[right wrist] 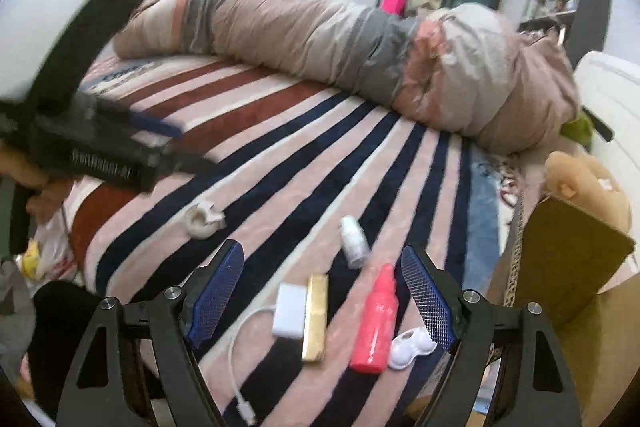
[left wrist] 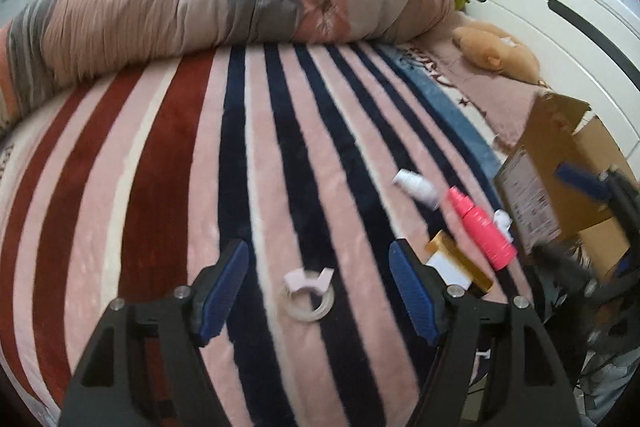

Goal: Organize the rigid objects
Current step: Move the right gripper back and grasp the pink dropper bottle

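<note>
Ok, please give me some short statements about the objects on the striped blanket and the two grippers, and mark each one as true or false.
1. The pink bottle lies on its side on the striped blanket. True.
2. The left gripper is shut on the tape ring. False: its jaws are open and the ring lies on the blanket between them.
3. The white power bank lies beside the gold box. True.
4. The small white bottle stands upright. False: it lies on its side.
5. The right gripper holds the white contact lens case. False: its jaws are open and hold nothing.
6. A cardboard box is at the right of the bed. True.
</note>
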A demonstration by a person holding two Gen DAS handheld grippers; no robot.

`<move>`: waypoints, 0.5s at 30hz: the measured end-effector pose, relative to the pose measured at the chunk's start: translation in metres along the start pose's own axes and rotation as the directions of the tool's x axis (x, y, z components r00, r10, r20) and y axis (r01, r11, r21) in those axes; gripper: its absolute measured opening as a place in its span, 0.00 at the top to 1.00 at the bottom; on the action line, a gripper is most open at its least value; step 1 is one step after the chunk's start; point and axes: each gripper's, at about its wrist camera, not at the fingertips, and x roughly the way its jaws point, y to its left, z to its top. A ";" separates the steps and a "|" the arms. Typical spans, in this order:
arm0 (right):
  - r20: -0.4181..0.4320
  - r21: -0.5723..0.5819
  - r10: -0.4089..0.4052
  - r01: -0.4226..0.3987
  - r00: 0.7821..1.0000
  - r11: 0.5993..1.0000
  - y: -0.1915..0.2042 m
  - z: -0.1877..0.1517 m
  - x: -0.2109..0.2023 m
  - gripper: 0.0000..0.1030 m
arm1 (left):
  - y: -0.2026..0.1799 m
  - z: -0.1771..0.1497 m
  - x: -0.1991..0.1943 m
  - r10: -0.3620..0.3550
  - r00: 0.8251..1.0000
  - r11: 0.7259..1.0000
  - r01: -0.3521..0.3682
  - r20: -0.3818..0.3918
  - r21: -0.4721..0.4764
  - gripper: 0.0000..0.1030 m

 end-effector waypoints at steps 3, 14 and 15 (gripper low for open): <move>0.052 -0.004 0.009 -0.009 0.999 1.000 0.001 0.003 -0.002 0.23 | 0.003 -0.004 0.006 -0.022 1.000 1.000 0.022 -0.009 -0.007 0.32; -0.156 0.131 -0.018 0.039 0.988 0.991 -0.040 -0.037 0.053 0.25 | 0.005 -0.008 0.001 -0.044 0.999 0.999 0.044 -0.007 0.002 0.32; -0.166 0.134 -0.027 0.049 0.986 0.990 -0.043 -0.041 0.051 0.25 | 0.004 -0.008 0.001 -0.042 0.999 0.999 0.042 -0.009 0.005 0.32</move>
